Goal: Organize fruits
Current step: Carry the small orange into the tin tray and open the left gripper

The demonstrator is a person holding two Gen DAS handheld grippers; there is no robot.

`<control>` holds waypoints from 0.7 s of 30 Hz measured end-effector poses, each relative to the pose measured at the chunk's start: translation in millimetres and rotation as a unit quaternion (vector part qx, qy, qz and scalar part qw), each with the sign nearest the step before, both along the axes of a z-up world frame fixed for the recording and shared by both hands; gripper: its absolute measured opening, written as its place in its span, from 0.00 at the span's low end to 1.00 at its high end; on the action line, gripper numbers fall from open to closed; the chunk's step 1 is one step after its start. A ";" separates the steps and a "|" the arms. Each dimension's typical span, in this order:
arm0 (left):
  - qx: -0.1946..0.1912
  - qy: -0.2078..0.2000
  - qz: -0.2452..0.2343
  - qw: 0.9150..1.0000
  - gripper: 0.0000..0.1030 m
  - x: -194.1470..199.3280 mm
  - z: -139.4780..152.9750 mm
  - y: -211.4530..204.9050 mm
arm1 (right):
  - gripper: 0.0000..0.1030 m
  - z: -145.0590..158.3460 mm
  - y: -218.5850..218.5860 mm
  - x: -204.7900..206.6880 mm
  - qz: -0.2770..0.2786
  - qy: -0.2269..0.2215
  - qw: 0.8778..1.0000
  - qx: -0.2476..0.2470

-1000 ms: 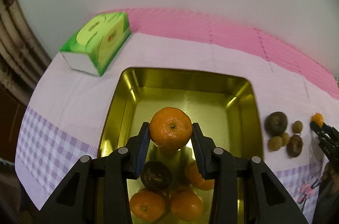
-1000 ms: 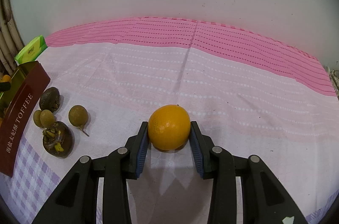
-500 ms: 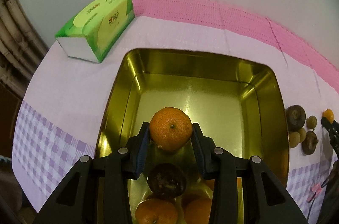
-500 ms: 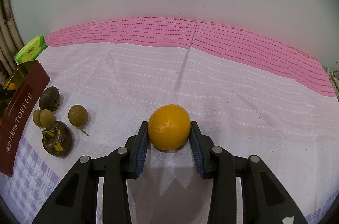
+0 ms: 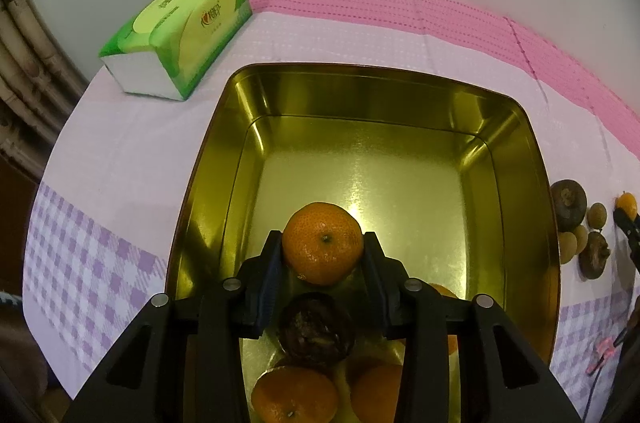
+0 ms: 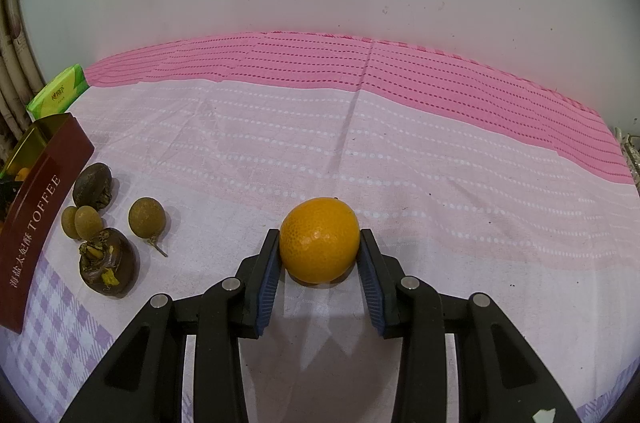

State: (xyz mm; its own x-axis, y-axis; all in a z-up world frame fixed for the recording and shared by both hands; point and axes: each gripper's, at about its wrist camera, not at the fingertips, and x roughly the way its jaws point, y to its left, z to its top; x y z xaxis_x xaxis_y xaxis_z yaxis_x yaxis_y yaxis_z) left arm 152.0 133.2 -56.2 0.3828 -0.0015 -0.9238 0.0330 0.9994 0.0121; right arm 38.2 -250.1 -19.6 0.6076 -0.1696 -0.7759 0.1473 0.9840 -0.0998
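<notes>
Two grippers, each clamped on a piece of orange fruit.

Nearest the left camera, two tangerines [image 5: 294, 397] and a dark brown fruit [image 5: 316, 329] lay on the floor of the gold tin [image 5: 540, 183]; above them the left gripper [image 5: 323, 255] pinched a mandarin [image 5: 323, 243] inside the tin, with a green tissue pack [image 5: 176, 35] beyond on the tablecloth [image 5: 120, 151]. The right gripper [image 6: 319, 251] squeezed an orange [image 6: 319, 239] resting on the cloth, well right of a cluster of small brown and olive fruits [image 6: 106, 223] just beside the tin's maroon wall.
</notes>
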 end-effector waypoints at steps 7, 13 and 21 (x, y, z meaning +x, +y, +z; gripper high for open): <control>0.003 -0.013 0.002 1.000 0.48 -5.9 9.5 0.6 | 0.35 0.4 0.3 0.3 0.000 0.000 1.000 0.000; 0.016 -0.049 -0.003 0.999 0.58 -25.1 29.9 -1.4 | 0.35 0.6 0.7 0.3 0.001 0.000 1.000 -0.006; 0.029 -0.103 -0.004 0.994 0.69 -67.8 63.1 11.3 | 0.34 0.6 1.2 0.4 0.001 0.000 1.000 -0.005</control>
